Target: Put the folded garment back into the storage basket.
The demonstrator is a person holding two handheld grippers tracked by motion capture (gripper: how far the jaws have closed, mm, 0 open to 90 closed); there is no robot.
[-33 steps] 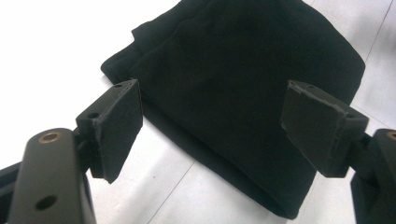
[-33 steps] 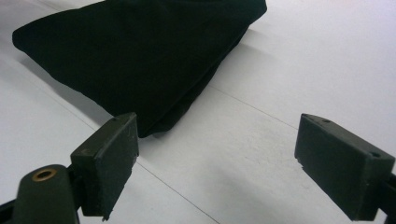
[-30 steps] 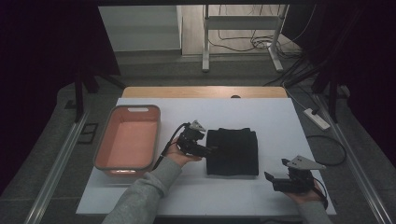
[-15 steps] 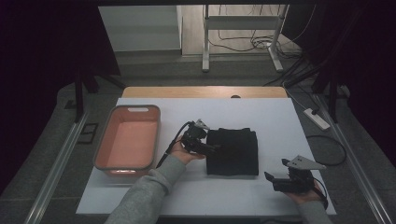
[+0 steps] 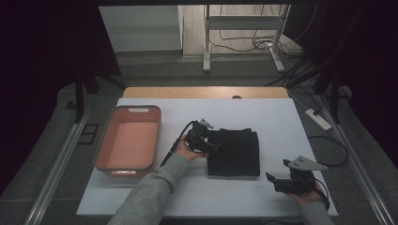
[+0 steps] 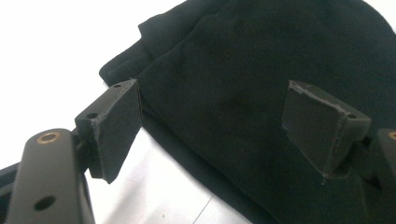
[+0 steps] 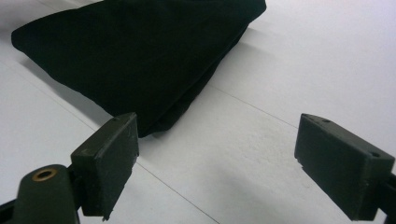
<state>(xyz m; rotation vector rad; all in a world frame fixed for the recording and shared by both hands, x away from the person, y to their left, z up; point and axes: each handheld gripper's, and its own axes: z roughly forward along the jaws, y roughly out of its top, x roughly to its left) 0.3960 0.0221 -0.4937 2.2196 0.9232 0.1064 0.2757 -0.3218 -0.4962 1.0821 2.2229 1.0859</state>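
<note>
My left gripper [image 5: 212,140], jaws apart, hovers over the left edge of the folded black fabric garment [image 5: 237,152] mid-table; my right gripper [image 5: 274,180], also apart, sits on open white tabletop [image 5: 281,122] nearby.

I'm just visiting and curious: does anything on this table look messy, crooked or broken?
Nothing stands out. The black folded cloth lies flat and square on the white table, the pink bin sits straight beside it, and the left gripper reaches open over the cloth's edge.
</note>
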